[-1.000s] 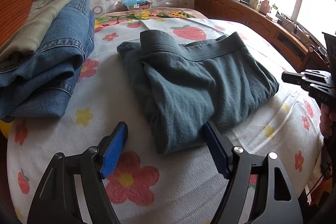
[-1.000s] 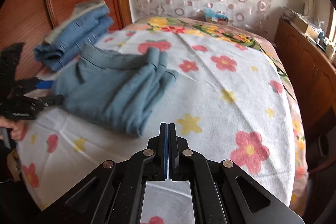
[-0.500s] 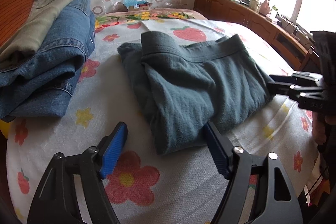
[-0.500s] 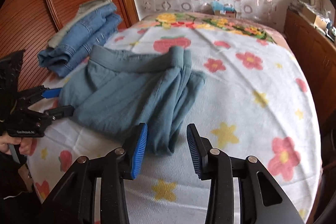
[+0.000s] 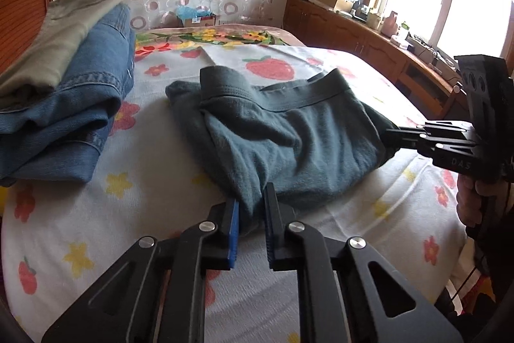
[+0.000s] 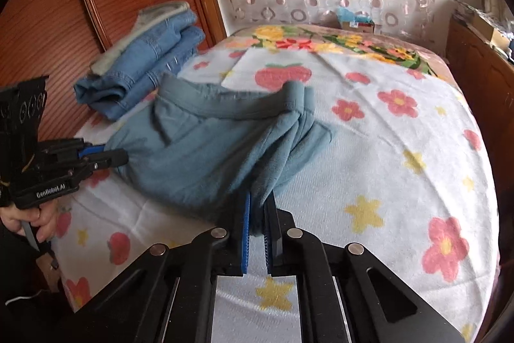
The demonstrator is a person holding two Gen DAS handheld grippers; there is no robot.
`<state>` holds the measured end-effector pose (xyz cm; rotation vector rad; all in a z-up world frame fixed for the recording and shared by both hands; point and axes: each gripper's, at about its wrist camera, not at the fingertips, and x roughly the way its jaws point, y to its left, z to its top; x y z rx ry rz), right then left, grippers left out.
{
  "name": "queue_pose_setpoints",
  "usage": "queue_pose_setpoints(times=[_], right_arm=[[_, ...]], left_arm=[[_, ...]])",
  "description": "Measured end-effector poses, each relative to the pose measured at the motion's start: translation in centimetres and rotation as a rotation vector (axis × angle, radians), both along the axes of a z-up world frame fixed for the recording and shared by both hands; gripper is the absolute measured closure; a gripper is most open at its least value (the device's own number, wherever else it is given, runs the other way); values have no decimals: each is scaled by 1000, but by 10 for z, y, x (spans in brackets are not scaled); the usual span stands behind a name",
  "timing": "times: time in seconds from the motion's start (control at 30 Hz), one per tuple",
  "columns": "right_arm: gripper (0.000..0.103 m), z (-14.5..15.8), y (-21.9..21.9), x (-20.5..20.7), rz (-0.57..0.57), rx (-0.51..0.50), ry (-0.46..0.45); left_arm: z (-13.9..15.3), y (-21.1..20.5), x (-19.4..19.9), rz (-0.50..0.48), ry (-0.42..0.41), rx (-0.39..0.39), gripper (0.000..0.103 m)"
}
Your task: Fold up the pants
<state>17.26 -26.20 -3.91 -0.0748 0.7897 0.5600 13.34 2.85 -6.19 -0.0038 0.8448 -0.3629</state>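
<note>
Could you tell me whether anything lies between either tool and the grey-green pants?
Nothing visible does. The left tool and the right tool are each closing on a near corner of the grey-green pants, cloth already between their fingers.

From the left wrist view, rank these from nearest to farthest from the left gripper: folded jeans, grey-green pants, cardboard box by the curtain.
1. grey-green pants: between the left gripper fingers, which are closing on the near corner.
2. folded jeans: stacked to the left, farther up the bed.
3. cardboard box: beyond the bed, against the curtain.
</note>
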Motion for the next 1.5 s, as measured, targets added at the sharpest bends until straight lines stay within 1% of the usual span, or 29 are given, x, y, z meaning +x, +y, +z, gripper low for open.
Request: queue_pose_setpoints(times=[0.13, 0.3, 0.5, 0.6, 0.67, 0.77, 0.9, 0.97, 1.0, 1.03, 1.07, 1.1, 1.23, 1.3, 1.4, 1.5], right_arm=[[96, 10, -6, -22, 25, 16, -22], [96, 8, -15, -58, 44, -2, -21], [96, 12, -32, -94, 45, 21, -17], [96, 10, -34, -98, 33, 22, -3], [96, 11, -31, -100, 34, 19, 6], [96, 16, -31, -102, 25, 22, -2], [96, 22, -34, -107, 0, 22, -22], [94, 25, -36, -109, -7, 20, -39], [93, 26, -36, -109, -10, 22, -46], [93, 28, -37, -108, -17, 19, -53], [91, 28, -37, -107, -23, 16, -56], [88, 28, -37, -106, -27, 13, -58], [82, 27, -29, -97, -22, 3, -72], [74, 25, -25, -89, -17, 2, -72], [72, 19, -19, -73, -22, -4, -71], [72, 14, -13, -54, -29, -6, -55]], left_arm=[[12, 0, -22, -11, -17, -14, 89], [15, -3, -50, -14, -16, -30, 89], [16, -5, -74, -24, -16, -11, 89], [15, -9, -74, -19, -6, 19, 89], [17, -10, -73, -13, -10, 48, 86], [21, -10, -70, -1, -21, 66, 76], [24, -6, -69, 4, -42, 62, 54], [24, -7, -65, 7, -45, 74, 53], [24, -8, -62, 11, -47, 84, 47], [24, -8, -59, 16, -50, 84, 33], [24, -8, -56, 16, -51, 75, 27], [24, -8, -52, 14, -53, 67, 24], [24, -11, -38, 25, -58, 82, 24], [23, -13, -32, 18, -55, 79, 24], [23, -15, -22, 11, -60, 69, 24], [18, -15, -9, 15, -48, 73, 32]])
